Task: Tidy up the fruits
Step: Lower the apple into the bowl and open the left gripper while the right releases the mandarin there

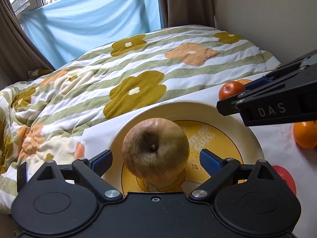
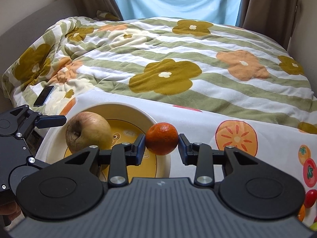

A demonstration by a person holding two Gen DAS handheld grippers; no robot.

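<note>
Russet, matte apple [image 1: 155,148] sits free between spread left tongs [image 1: 155,159]; right tongs [image 2: 161,145] clamp a dimpled mandarin [image 2: 161,138].

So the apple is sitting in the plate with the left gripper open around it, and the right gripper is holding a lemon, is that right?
Nearly. The right gripper holds a small orange tangerine, not a lemon; the right wrist view shows it. The apple does sit in the plate, with the left gripper open around it.

One apple [image 1: 155,148] – one plate [image 1: 255,138] – two tangerines [image 1: 230,90]
</note>
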